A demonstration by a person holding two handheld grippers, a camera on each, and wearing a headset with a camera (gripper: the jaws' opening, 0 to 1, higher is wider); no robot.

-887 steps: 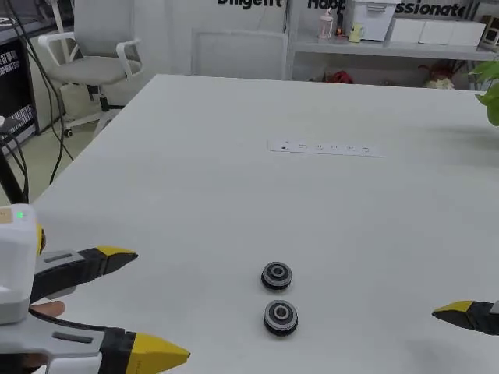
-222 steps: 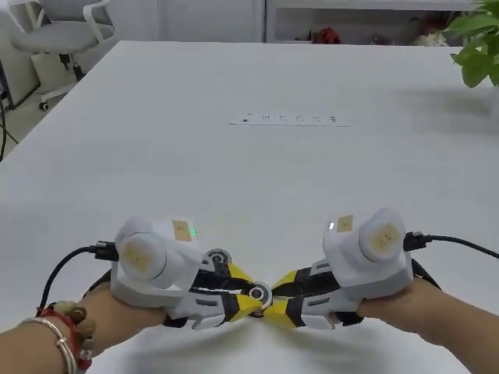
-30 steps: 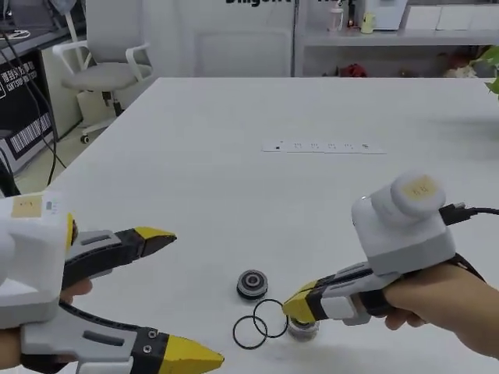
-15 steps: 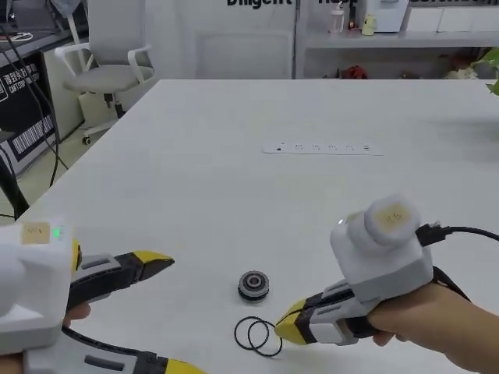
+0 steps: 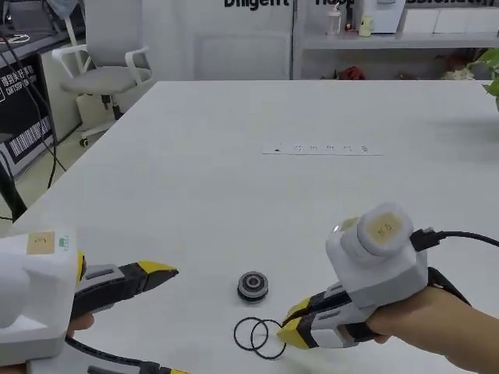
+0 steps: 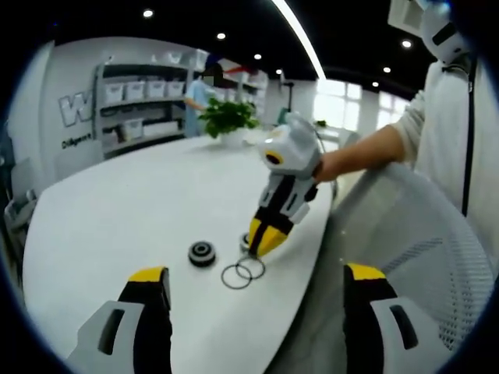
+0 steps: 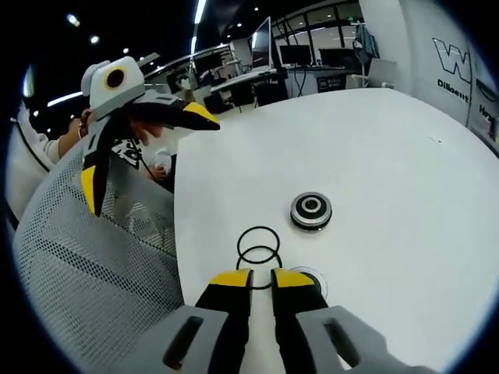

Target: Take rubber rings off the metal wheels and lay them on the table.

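- Two thin black rubber rings (image 5: 260, 336) lie flat on the white table (image 5: 234, 171), close to its near edge. They overlap like two chain links and sit side by side, left to right, in the head view.
- Just beyond them is a dark-rimmed metal wheel (image 5: 253, 285), flat on its face with the hub hole up. It is near the rings but not touching them.
- The right gripper (image 5: 291, 325) is low over the table at the rings' right side, its yellow tongs pointing at them. The tongs are drawn together with only a slit between, and I can see nothing caught there.
- In the right gripper view the two rings line up one behind the other, straight ahead of the tips.
- A second, paler wheel (image 7: 310, 277) lies flat just beside those tongs, half covered by one jaw. Whether it touches the jaw I can't tell.
- The left gripper (image 7: 152, 165) hangs well off to the left with its tongs spread wide and holding nothing. In the head view its lower jaw is cut off by the bottom edge.
- A grey mesh chair back (image 7: 86, 273) stands against the table's near edge, below the left gripper.
- Farther up the table a white power strip (image 5: 321, 149) lies crosswise, well apart from the work.
- Beyond the table there is an office chair (image 5: 101, 66) and a shelf (image 5: 390, 43). Some plant leaves (image 5: 491, 78) are clipped by the right edge.
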